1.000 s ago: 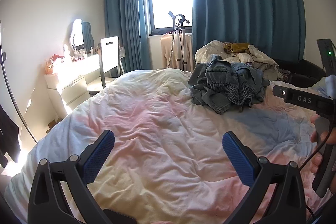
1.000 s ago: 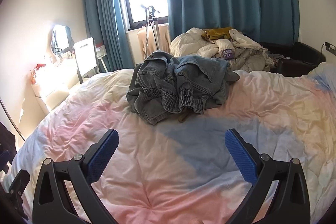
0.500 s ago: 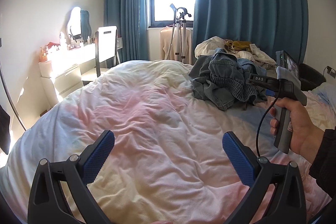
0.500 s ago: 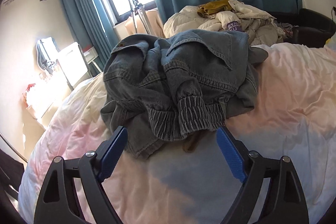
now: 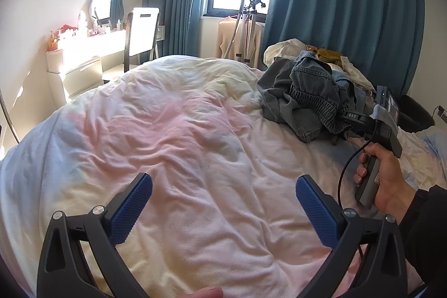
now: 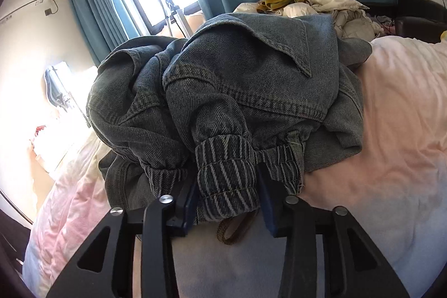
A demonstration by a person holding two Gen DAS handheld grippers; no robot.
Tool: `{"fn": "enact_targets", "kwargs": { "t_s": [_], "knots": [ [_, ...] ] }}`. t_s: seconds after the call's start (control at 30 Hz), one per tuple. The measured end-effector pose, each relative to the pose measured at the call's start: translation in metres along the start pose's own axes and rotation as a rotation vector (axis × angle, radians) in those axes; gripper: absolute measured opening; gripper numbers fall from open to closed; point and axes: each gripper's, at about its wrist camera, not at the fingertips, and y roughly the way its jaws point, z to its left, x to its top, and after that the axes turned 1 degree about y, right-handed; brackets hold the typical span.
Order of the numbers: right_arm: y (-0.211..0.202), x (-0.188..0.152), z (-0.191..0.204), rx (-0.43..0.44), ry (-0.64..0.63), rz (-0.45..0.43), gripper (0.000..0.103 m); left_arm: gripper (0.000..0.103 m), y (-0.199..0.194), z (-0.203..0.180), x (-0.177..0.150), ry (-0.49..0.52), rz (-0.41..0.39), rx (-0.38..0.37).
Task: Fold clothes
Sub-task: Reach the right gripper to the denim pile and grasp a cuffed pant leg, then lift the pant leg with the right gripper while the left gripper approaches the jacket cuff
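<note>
Two grippers work over a bed [image 5: 195,147]: the right gripper [image 6: 227,198] has its jaws clamped on a ribbed cuff [image 6: 226,180] of the crumpled denim jacket [image 6: 245,85], while the left gripper [image 5: 223,208] hovers above the bedding, jaws wide apart.

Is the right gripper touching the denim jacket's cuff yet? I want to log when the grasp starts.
Touching. In the right wrist view the right gripper has its blue pads pressed against both sides of the denim jacket's ribbed cuff, with no gap.
</note>
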Motion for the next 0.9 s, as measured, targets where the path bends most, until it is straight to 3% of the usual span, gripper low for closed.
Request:
{"fn": "enact_targets", "kwargs": {
  "t_s": [0.23, 0.57, 0.7, 0.9],
  "knots": [
    [-0.051, -0.001, 0.01, -0.038, -0.025, -0.071, 0.023, 0.103, -0.012, 0.001, 0.0, -0.013, -0.02, -0.049],
    [-0.195, -0.001, 0.041, 0.046, -0.089, -0.173, 0.021, 0.103, -0.044, 0.002, 0.002, -0.059, -0.043, -0.193],
    [-0.253, -0.011, 0.051, 0.07, -0.119, -0.206, 0.02, 0.103, -0.056, 0.004, 0.002, -0.097, -0.018, -0.289],
    [-0.321, -0.046, 0.059, 0.1, -0.135, -0.191, 0.02, 0.103, -0.078, -0.012, -0.007, -0.052, -0.01, -0.352]
  ]
}}
